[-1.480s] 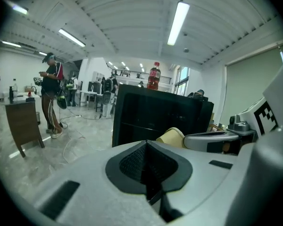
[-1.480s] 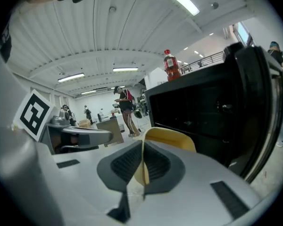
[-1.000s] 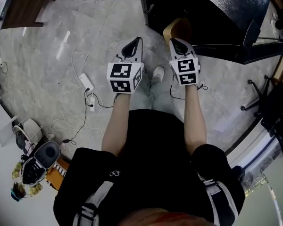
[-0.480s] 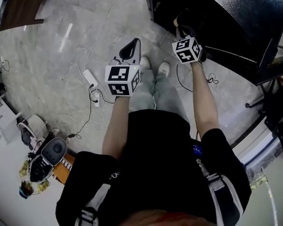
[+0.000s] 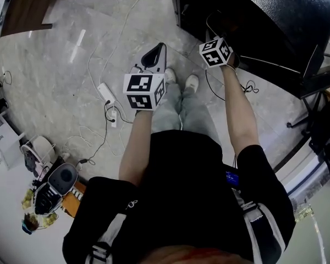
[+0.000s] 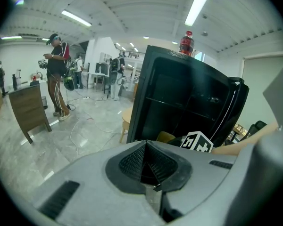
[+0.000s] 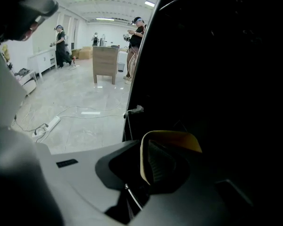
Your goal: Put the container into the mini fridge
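The black mini fridge (image 5: 253,15) stands open ahead of me on the right; in the left gripper view the mini fridge (image 6: 179,93) shows dark shelves. My right gripper (image 7: 148,166) is shut on the rim of a yellow container (image 7: 170,140) and reaches into the dark interior. From the head view only its marker cube (image 5: 215,52) shows at the fridge opening. The left gripper view catches a bit of the container (image 6: 166,136) beside that cube. My left gripper (image 5: 154,56) hangs over the floor left of the fridge, pads (image 6: 132,161) pressed together, holding nothing.
A white power strip (image 5: 105,95) and loose cables lie on the marble floor to the left. A wooden stool (image 5: 27,7) stands far left, a chair base (image 5: 313,120) at the right. A red-capped bottle (image 6: 186,43) sits on top of the fridge. People stand in the background.
My right gripper has carried the yellow container forward from in front of the fridge into its dark interior. The left gripper has hardly moved.
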A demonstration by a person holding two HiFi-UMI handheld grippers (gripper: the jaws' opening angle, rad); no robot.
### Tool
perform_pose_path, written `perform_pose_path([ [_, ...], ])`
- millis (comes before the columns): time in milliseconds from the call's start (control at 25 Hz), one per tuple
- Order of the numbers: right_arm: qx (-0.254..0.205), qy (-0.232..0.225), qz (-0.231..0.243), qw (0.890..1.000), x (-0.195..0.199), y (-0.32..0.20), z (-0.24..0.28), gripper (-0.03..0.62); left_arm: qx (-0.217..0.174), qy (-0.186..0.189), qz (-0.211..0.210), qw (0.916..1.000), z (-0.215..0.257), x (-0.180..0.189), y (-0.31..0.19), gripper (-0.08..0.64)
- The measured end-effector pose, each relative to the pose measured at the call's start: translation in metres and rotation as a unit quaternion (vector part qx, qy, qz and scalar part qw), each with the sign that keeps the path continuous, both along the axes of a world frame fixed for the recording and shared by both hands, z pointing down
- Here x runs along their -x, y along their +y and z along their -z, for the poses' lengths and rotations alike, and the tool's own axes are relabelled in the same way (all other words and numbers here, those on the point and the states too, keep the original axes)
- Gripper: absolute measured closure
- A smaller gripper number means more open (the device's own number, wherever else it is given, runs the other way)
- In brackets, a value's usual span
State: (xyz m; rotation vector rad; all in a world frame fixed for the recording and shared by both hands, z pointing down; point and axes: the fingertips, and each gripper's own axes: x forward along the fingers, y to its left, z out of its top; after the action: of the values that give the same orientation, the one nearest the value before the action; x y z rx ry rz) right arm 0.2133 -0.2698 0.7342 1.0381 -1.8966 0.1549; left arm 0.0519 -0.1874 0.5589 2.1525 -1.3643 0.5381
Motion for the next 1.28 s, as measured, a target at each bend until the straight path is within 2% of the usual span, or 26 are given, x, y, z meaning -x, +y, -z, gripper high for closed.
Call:
perform_pose_path([
  [120,-0.021,-0.051,-0.055,0.997,-0.002,0.011,0.033,0.565,-0.014,0.009,0.001,0.9999,0.013,-0.005,0.001,0.554],
  [200,-0.040,-0.116,-0.094,0.988,0.003,0.019,0.068,0.565,-0.030,0.016,0.007,0.9994,0.026,-0.005,0.000,0.554],
  [240,-0.047,-0.159,-0.110,0.980,0.008,0.022,0.088,0.566,-0.041,0.021,0.012,0.9989,0.035,-0.004,-0.002,0.554],
  [280,-0.053,-0.209,-0.129,0.968,0.015,0.026,0.108,0.568,-0.054,0.025,0.017,0.9981,0.045,-0.002,-0.004,0.554],
  [360,-0.061,-0.313,-0.163,0.933,0.027,0.039,0.151,0.575,-0.078,0.032,0.026,0.9961,0.065,0.004,-0.005,0.554],
  [400,-0.064,-0.359,-0.166,0.916,0.035,0.048,0.173,0.577,-0.090,0.035,0.029,0.9949,0.077,0.005,-0.004,0.554],
  [440,-0.070,-0.395,-0.154,0.903,0.044,0.056,0.197,0.578,-0.105,0.038,0.031,0.9932,0.090,0.006,-0.003,0.554],
  [520,-0.096,-0.440,-0.102,0.887,0.062,0.065,0.251,0.578,-0.145,0.047,0.034,0.9877,0.125,0.003,-0.006,0.554],
  [600,-0.143,-0.454,-0.046,0.878,0.070,0.065,0.310,0.580,-0.190,0.057,0.035,0.9795,0.162,-0.002,-0.012,0.554],
  [680,-0.187,-0.462,-0.019,0.867,0.063,0.071,0.359,0.580,-0.221,0.063,0.035,0.9727,0.191,-0.009,-0.006,0.554],
  [920,-0.288,-0.460,-0.013,0.840,0.027,0.085,0.448,0.580,-0.285,0.070,0.028,0.9555,0.252,-0.028,0.005,0.554],
  [1120,-0.320,-0.442,-0.054,0.836,-0.001,0.088,0.464,0.580,-0.315,0.069,0.020,0.9464,0.279,-0.042,0.015,0.554],
  [1280,-0.326,-0.420,-0.068,0.844,-0.010,0.087,0.469,0.580,-0.330,0.068,0.014,0.9414,0.292,-0.047,0.017,0.554],
])
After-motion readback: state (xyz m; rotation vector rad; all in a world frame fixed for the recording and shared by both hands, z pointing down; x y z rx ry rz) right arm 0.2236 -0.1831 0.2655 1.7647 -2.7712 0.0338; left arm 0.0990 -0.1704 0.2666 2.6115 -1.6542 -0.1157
